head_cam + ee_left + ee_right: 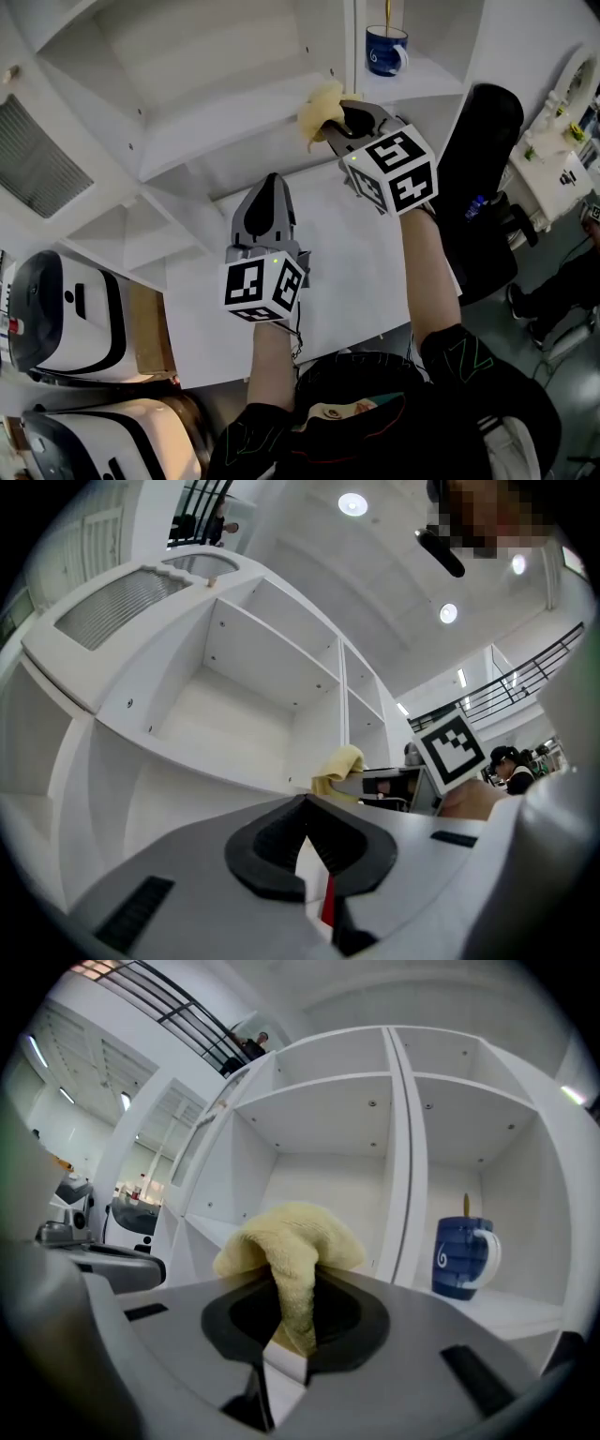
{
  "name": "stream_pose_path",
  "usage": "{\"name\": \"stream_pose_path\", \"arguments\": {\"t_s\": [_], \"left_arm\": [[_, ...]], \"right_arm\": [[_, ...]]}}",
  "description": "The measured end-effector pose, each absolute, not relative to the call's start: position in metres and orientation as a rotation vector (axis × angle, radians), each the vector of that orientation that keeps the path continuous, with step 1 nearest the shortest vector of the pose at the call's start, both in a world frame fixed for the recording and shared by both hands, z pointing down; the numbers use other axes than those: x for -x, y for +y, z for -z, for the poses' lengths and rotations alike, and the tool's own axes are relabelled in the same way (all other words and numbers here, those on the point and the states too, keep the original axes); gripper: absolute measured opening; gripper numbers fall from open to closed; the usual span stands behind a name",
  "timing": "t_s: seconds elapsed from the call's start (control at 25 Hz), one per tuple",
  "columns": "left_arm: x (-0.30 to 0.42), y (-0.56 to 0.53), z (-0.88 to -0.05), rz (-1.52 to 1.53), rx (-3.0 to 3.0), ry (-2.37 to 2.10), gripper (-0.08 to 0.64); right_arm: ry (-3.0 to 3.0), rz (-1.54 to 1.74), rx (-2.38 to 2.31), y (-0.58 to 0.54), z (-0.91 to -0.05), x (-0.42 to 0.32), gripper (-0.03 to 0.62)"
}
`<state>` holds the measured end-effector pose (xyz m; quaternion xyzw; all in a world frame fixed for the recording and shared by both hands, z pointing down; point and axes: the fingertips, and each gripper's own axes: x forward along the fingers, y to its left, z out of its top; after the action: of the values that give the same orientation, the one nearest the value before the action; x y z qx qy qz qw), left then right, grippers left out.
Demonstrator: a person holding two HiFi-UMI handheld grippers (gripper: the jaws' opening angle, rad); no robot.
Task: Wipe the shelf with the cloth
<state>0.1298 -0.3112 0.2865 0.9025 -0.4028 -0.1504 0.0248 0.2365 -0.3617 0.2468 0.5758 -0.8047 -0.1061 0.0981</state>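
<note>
In the head view, the right gripper (343, 128) is pinching a yellow cloth (319, 106) against the front edge of the white shelf (216, 108), just beside the upright divider (349, 42). The left gripper (268, 195) is hanging lower, over the bare white counter (361, 272) and apart from the shelf edge, with open room on both sides of it. In the left gripper view, its jaws are pressing together on nothing, and the deep empty compartment ahead is showing in a way the head view does not. In the right gripper view, the jaws are clamping a fold of the cloth, which is bunching above them. Beyond the divider a blue mug (464, 1256) is standing in the next compartment, well apart from the cloth.
</note>
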Motion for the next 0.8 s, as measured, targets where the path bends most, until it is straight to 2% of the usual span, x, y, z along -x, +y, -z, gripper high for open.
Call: {"name": "stream_pose_path", "arguments": {"t_s": [0.36, 0.8], "left_arm": [[-0.140, -0.299, -0.313, 0.428, -2.751, -1.331, 0.000], [-0.152, -0.295, -0.365, 0.337, -2.709, -1.429, 0.000]], "right_arm": [[-2.641, 0.138, -1.840, -0.307, -0.300, -0.271, 0.055], [-2.570, -0.020, -1.888, -0.288, -0.392, -0.288, 0.055]]}}
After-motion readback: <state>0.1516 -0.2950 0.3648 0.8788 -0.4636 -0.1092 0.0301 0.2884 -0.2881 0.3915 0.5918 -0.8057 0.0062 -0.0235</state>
